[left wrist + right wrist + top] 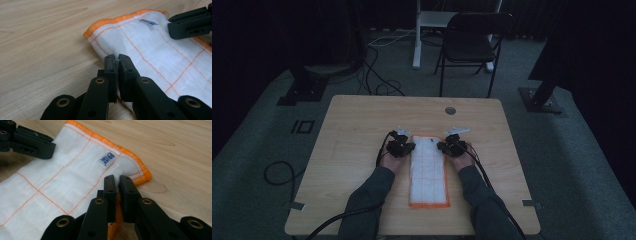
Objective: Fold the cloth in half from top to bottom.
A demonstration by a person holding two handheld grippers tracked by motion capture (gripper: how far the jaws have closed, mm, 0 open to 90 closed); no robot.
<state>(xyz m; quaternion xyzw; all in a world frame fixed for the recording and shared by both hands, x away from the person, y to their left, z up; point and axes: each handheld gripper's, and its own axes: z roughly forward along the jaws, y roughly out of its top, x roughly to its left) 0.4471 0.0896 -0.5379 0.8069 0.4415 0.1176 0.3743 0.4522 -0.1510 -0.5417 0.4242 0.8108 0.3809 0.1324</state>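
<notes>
Two grippers work a folded white cloth (429,170) lying lengthwise at table (352,130) centre. L gripper (116,58) is clamped on the cloth's left edge near the far end; R gripper (117,180) is clamped on the orange-hemmed right edge by the label (107,159). Step in hand, as we judge: grasp done. Next: lift both evenly, keep cloth taut.

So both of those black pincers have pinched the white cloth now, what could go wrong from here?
1. The left gripper pinches only a thin bit of the cloth's folded side edge, so it could slip out on lifting.
2. The right gripper bites just inside the orange hem near a corner; a pull might tug only the top layer and undo the fold.
3. If one hand pulls harder, the long cloth may skew on the table.
</notes>
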